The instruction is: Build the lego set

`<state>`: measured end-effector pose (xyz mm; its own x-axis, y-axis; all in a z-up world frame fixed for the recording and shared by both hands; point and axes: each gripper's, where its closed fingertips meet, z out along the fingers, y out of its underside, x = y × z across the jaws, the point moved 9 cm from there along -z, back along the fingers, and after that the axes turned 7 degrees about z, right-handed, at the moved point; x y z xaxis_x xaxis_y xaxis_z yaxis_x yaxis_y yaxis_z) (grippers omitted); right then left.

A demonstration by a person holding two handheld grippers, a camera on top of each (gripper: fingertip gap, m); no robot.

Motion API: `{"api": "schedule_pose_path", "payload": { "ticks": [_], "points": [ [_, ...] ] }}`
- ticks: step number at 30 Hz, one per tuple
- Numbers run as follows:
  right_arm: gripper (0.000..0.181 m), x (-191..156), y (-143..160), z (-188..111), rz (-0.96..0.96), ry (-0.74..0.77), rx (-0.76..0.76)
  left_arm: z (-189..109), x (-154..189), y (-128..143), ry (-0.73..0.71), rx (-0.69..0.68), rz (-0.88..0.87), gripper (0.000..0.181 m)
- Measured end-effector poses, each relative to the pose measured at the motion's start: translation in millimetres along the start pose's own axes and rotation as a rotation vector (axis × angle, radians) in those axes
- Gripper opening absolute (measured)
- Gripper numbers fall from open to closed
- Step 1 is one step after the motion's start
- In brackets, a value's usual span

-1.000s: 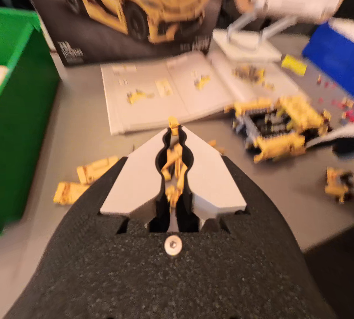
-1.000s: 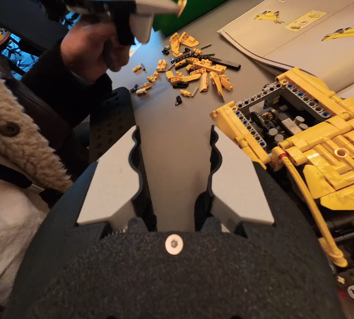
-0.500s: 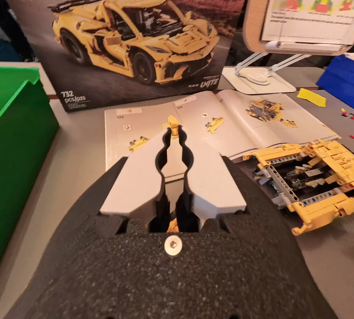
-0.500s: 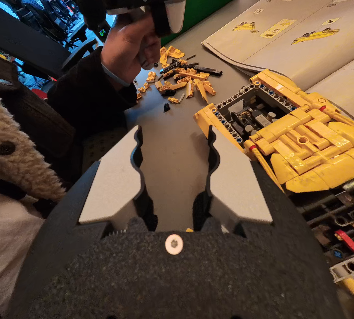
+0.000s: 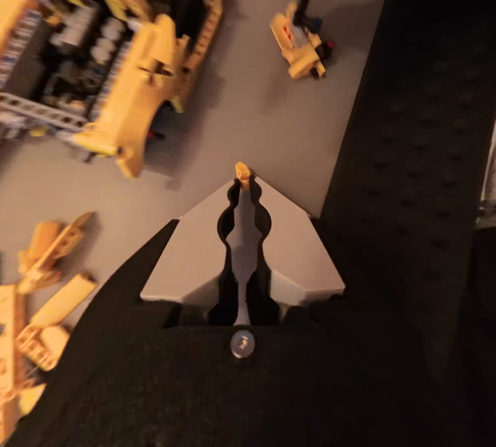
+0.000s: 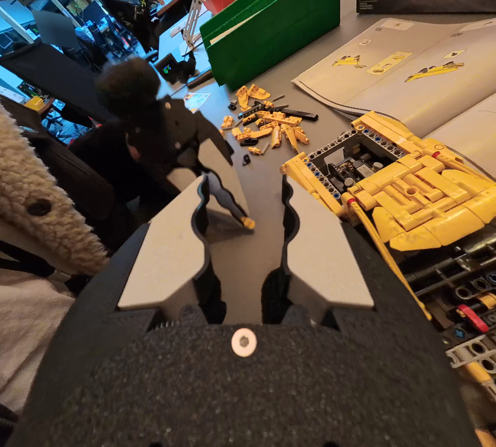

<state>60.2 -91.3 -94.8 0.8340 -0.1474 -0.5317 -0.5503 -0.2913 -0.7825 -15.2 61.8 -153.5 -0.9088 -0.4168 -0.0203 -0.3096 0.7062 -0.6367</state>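
Left wrist view, mid-frame: left gripper is pinching a tiny, light, slippery yellow piece by its end; right gripper is gaping empty.

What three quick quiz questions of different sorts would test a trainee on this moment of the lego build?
1. True or false: the right gripper is holding a lego piece.
2. What does the left gripper hold at the tips of its jaws?
3. Multiple choice: in the right wrist view, the pile of loose yellow and black pieces lies between the half-built yellow car and: A) the green bin B) a red cup C) a laptop.

Key:
1. False; its jaws stand open and empty.
2. A small yellow lego piece.
3. A.
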Motion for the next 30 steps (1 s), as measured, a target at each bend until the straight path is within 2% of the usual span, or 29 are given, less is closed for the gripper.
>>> {"api": "schedule_pose_path", "payload": {
  "ticks": [5, 9, 10, 11, 13, 15, 16, 18, 20, 22, 23, 24, 26, 30],
  "points": [
    [0.052, -10.2, 3.1, -9.9, -0.043, 0.003, 0.009, 17.0, 12.0, -14.9, 0.001, -0.025, -0.013, 0.007],
    [0.051, -14.1, 3.6, -15.4, -0.041, -0.012, 0.020, 17.3, 14.2, -15.2, -0.077, -0.007, -0.043, 0.012],
    [0.052, -15.3, 3.4, -15.7, -0.044, -0.013, 0.019, 13.0, 14.0, -14.0, -0.115, 0.010, -0.065, 0.027],
    [0.052, -16.7, 2.8, -15.4, -0.052, -0.013, 0.017, 4.0, 14.0, -11.9, -0.145, 0.046, -0.099, 0.033],
    [0.052, -20.5, 0.7, -13.2, -0.070, -0.010, 0.008, -28.8, 12.4, -1.1, -0.216, 0.173, -0.212, 0.035],
    [0.052, -25.6, -1.6, -8.6, -0.092, -0.012, -0.007, -79.6, 9.1, 30.1, -0.348, 0.309, -0.354, 0.038],
    [0.052, -27.9, -2.4, -5.6, -0.105, -0.009, -0.019, -109.8, 8.0, 56.8, -0.456, 0.351, -0.439, 0.038],
    [0.052, -33.2, -3.4, 1.6, -0.128, -0.003, -0.043, -174.4, 11.6, 130.0, -0.714, 0.354, -0.673, 0.038],
    [0.052, -39.6, -3.0, 9.0, -0.150, -0.002, -0.062, -230.4, 30.5, 213.9, -0.909, 0.321, -0.943, 0.045],
    [0.052, -45.4, -1.5, 16.3, -0.162, 0.000, -0.072, -261.2, 54.0, 280.6, -0.996, 0.314, -1.158, 0.052],
    [0.051, -48.0, -0.8, 19.8, -0.162, -0.003, -0.078, -267.3, 61.6, 302.9, -1.011, 0.309, -1.233, 0.055],
    [0.052, -50.4, -0.3, 23.3, -0.161, -0.006, -0.084, -269.7, 64.9, 316.9, -1.021, 0.306, -1.282, 0.058],
    [0.052, -54.1, -0.7, 29.6, -0.167, -0.007, -0.097, -268.4, 59.9, 321.6, -1.038, 0.332, -1.245, 0.059],
    [0.052, -58.4, -5.5, 36.1, -0.194, 0.010, -0.118, -254.0, 37.1, 317.1, -1.028, 0.121, -1.127, 0.060]
  ]
}}
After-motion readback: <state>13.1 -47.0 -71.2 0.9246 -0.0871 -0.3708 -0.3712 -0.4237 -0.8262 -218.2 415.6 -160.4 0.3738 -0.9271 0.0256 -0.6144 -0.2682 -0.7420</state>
